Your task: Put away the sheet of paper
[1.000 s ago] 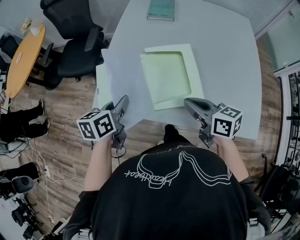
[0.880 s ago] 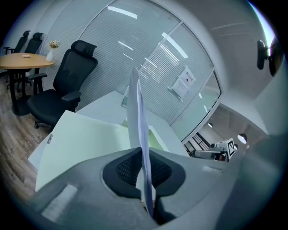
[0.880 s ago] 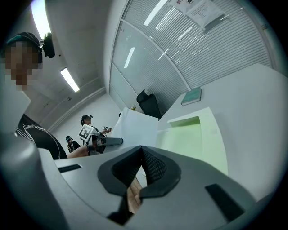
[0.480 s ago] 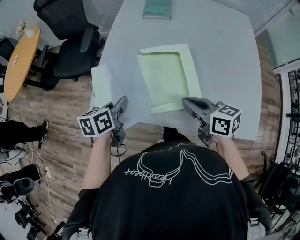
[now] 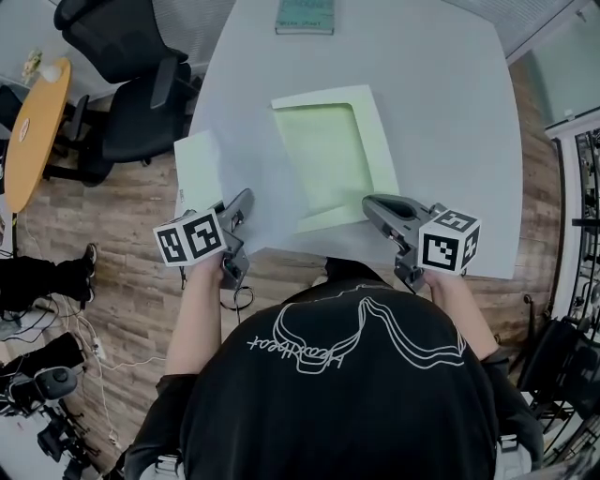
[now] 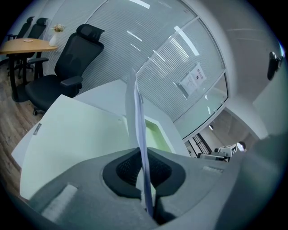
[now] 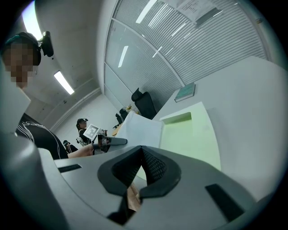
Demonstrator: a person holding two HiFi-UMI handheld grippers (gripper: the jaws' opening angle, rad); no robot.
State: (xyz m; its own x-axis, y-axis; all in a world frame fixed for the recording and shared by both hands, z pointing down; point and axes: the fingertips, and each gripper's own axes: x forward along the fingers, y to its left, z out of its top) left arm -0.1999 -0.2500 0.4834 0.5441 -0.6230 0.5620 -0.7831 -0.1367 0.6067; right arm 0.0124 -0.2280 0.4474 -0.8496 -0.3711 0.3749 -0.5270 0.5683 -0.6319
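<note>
A white sheet of paper (image 5: 248, 159) hangs over the left part of the grey table (image 5: 450, 112), with my left gripper (image 5: 245, 199) shut on its near edge. In the left gripper view the sheet (image 6: 139, 130) stands edge-on between the closed pads. An open pale green folder (image 5: 330, 155) lies at the table's middle, just right of the sheet. A pale green flap (image 5: 195, 173) shows to the sheet's left. My right gripper (image 5: 371, 202) hovers at the folder's near right corner, shut and holding nothing. From its view I see the folder (image 7: 191, 134), the sheet (image 7: 141, 128) and the left gripper (image 7: 110, 141).
A teal book (image 5: 305, 16) lies at the table's far edge. Black office chairs (image 5: 122, 84) stand left of the table over wood floor, with an orange round table (image 5: 28, 122) beyond. The table's near edge runs just in front of the person's body.
The left gripper has sunk a little with the sheet, which now lies lower over the table. More of the pale green flap shows at the left. The right gripper has hardly moved.
</note>
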